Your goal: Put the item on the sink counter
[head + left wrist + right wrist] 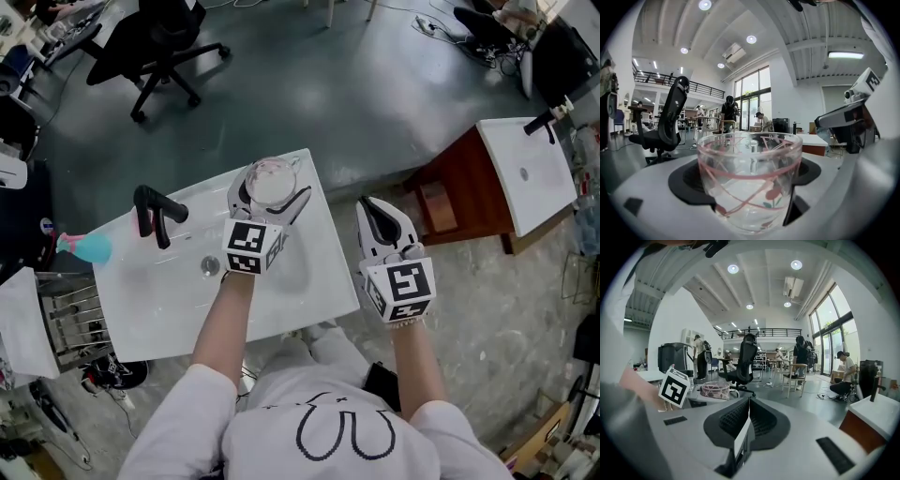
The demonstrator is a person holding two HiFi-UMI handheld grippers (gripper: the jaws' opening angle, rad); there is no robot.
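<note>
Left gripper [272, 199] is clamped on the glass cup [269, 180] over the far corner of the tabletop [178, 300]. Right gripper [382, 217] is pinched together, holding nothing.

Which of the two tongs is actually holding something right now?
The left tongs: they grip a clear glass cup with pink stripes; the right tongs are shut on nothing.

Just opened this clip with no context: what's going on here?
A person holds a gripper in each hand at a white sink counter. The left gripper is shut on a clear glass cup with pink lines, over the counter's far edge, right of the black faucet. Whether the cup touches the counter can't be told. The right gripper is shut and empty, off the counter's right side.
</note>
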